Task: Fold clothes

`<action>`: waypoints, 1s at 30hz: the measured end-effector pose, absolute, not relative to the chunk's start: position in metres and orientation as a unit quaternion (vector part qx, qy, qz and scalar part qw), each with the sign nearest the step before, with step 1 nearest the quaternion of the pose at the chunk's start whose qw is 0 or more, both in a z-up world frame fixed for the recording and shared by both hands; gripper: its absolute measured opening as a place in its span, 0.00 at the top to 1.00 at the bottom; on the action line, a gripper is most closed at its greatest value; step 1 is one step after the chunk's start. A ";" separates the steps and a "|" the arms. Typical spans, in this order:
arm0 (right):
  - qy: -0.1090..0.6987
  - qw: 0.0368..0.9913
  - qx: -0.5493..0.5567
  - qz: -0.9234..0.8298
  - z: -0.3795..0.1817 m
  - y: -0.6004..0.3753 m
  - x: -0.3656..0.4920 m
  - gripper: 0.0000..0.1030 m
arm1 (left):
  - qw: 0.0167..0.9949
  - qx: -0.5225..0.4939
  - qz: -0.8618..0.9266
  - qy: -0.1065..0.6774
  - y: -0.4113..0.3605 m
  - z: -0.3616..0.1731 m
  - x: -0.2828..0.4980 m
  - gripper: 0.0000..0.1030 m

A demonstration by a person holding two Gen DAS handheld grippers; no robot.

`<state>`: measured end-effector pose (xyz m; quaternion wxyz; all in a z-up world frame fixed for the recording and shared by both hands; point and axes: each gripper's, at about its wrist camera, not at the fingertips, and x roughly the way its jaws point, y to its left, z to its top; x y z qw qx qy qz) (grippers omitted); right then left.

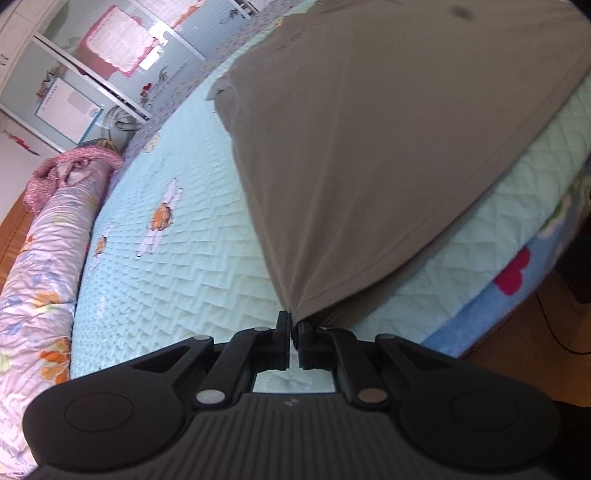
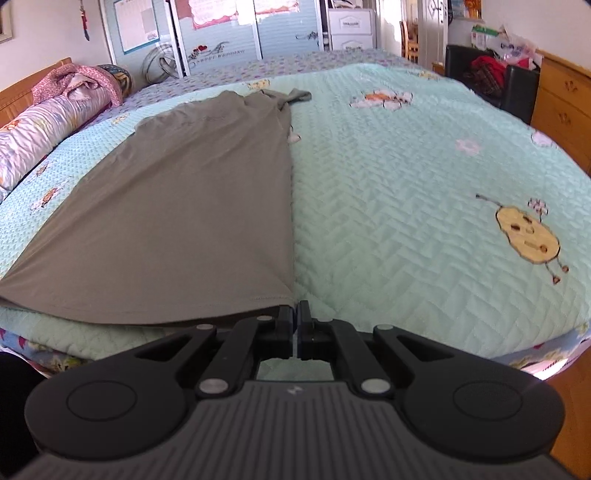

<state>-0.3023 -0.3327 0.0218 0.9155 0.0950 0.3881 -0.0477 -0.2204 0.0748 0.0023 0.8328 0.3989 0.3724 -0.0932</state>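
Note:
An olive-grey shirt [image 1: 369, 147] lies stretched out on the mint quilted bed cover [image 1: 166, 277]. My left gripper [image 1: 292, 325] is shut on the shirt's near left hem corner, at the bed's front edge. In the right wrist view the same shirt [image 2: 192, 206] runs away from me, with a sleeve bunched at its far end. My right gripper [image 2: 296, 308] is shut on the shirt's near right hem corner. The hem between the two corners is pulled taut, slightly lifted off the cover [image 2: 406, 221].
A rolled floral quilt [image 1: 40, 277] and a pink cloth [image 2: 81, 83] lie along the headboard side. A wooden dresser [image 2: 565, 107] and a black chair with clothes [image 2: 491, 81] stand to the right of the bed. Glass wardrobe doors [image 2: 221, 33] stand behind it. Wooden floor [image 1: 524, 339] borders the bed's edge.

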 end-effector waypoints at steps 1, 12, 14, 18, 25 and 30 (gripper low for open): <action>0.398 0.911 0.098 -0.045 0.017 -0.334 -0.300 0.98 | 0.831 0.405 -0.092 0.371 0.074 0.001 -0.221 0.95; 0.430 0.875 0.219 -0.034 0.018 -0.385 -0.325 0.86 | 0.877 0.215 -0.055 0.426 0.163 0.032 -0.224 0.45; 0.419 0.872 0.246 -0.062 0.022 -0.397 -0.330 0.86 | 0.894 0.151 -0.030 0.421 0.177 0.045 -0.220 0.48; 0.385 0.882 0.260 -0.079 0.035 -0.406 -0.308 0.84 | 0.922 0.070 -0.030 0.379 0.167 0.081 -0.193 0.48; 0.349 0.901 0.254 -0.033 0.056 -0.402 -0.179 0.84 | 0.937 -0.026 -0.135 0.320 0.065 0.131 -0.079 0.44; 0.337 0.904 0.265 -0.005 0.063 -0.412 -0.079 0.82 | 0.910 -0.096 -0.176 0.362 -0.005 0.098 0.001 0.44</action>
